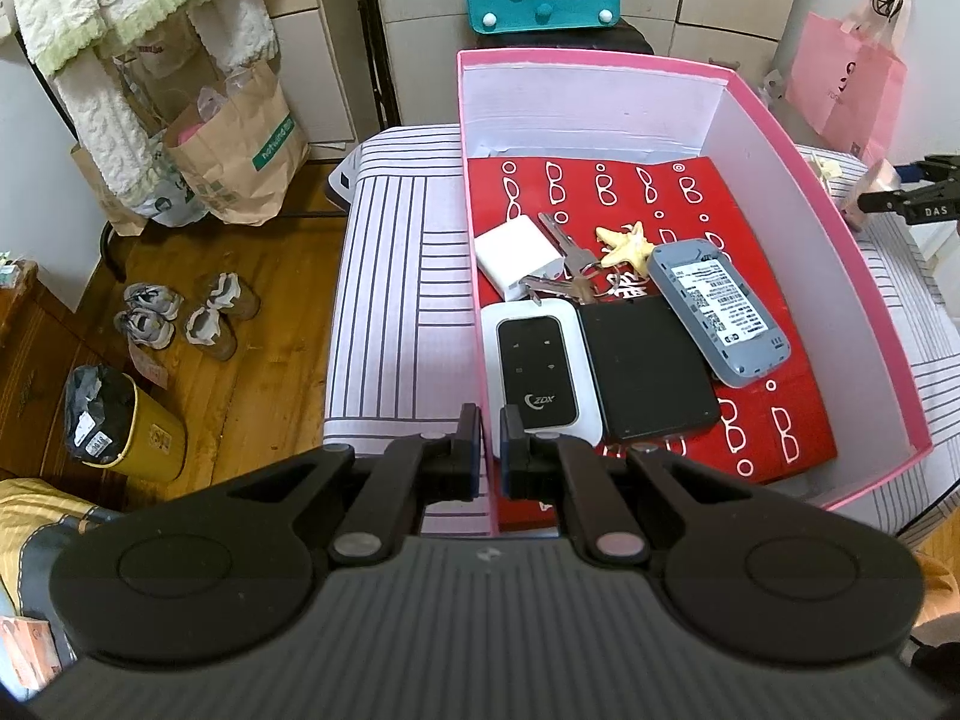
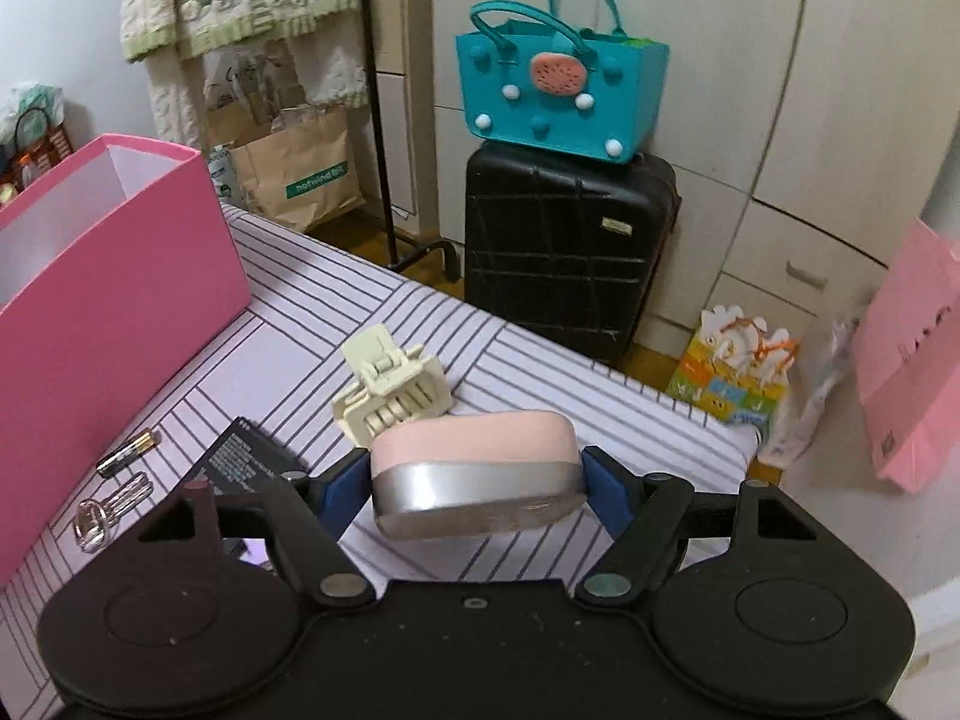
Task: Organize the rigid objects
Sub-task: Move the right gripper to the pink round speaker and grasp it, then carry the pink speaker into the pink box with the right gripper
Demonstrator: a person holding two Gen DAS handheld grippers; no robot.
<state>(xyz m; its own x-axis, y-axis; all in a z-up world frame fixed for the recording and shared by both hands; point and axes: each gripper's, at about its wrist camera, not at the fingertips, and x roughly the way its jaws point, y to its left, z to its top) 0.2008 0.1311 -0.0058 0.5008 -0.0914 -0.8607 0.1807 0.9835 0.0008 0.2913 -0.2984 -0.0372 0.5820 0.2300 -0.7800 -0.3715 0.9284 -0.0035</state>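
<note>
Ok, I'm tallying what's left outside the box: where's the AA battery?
In the right wrist view, the AA battery lies on the striped cloth at lower left, between the pink box and the flat black battery pack.

Pink case shows a matt top over a glossy metal band. Cream clip at twelve o'clock looks smooth plastic. Striped cloth sheet lies beneath.

In the pink box you have two pocket routers, one charger, one key bunch; outside, one battery, one hair claw.
</note>
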